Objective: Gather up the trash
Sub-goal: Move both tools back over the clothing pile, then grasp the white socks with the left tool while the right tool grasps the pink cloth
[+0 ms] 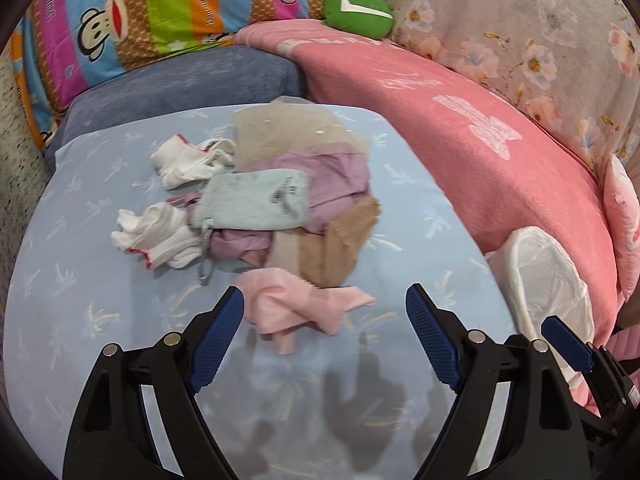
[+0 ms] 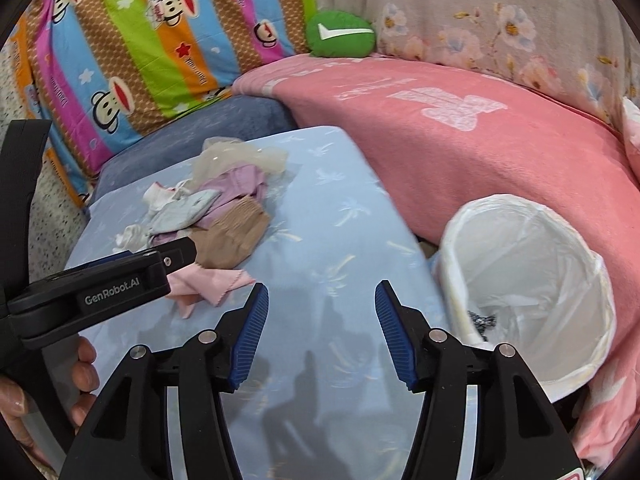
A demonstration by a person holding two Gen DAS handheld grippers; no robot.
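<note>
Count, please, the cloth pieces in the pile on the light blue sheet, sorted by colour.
White socks: 2
Pink cloth: 1
Purple garment: 1
Tan stocking: 1
Pale green sock: 1
Beige sheer piece: 1
Total: 7

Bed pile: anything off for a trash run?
Yes. The pile on the bed sheet is socks and small clothes, not obvious trash. The lined bin lies tipped toward the bed, nearly empty.

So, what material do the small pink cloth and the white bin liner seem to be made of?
Small pink cloth: probably thin matte microfibre; its edge is zigzag-cut and it folds softly. White bin liner: likely thin glossy plastic film; translucent, crinkled, folded over the rim.
</note>
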